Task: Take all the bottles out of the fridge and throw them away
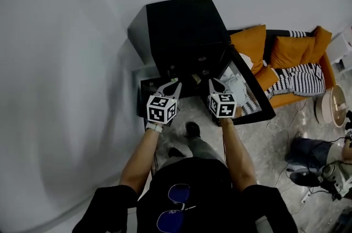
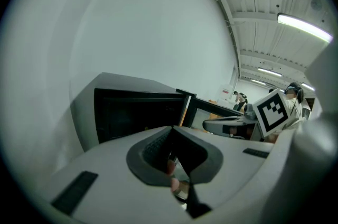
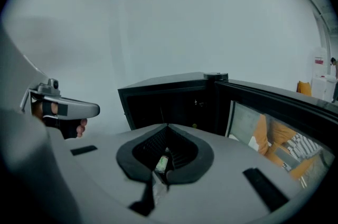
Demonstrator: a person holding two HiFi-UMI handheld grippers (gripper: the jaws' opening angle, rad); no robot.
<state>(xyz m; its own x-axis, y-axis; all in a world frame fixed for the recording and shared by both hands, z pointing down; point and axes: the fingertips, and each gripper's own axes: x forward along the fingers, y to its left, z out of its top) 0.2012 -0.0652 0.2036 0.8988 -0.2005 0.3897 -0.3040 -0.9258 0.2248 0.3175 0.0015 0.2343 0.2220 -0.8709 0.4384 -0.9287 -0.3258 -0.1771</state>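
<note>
You stand on a grey floor (image 1: 264,149). The black fridge (image 1: 184,34) sits on it, right by the wall (image 1: 66,61). An orange sofa (image 1: 300,56) and white cables (image 1: 278,126) are on it too.

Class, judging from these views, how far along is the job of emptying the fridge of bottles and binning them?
Done: the fridge door stands open. In hand: the left gripper and right gripper hover at the opening, both shut, gripping no bottle. Left: taking out and binning the bottles. The dark interior shows only small unclear shapes, and no bin is in view.
</note>
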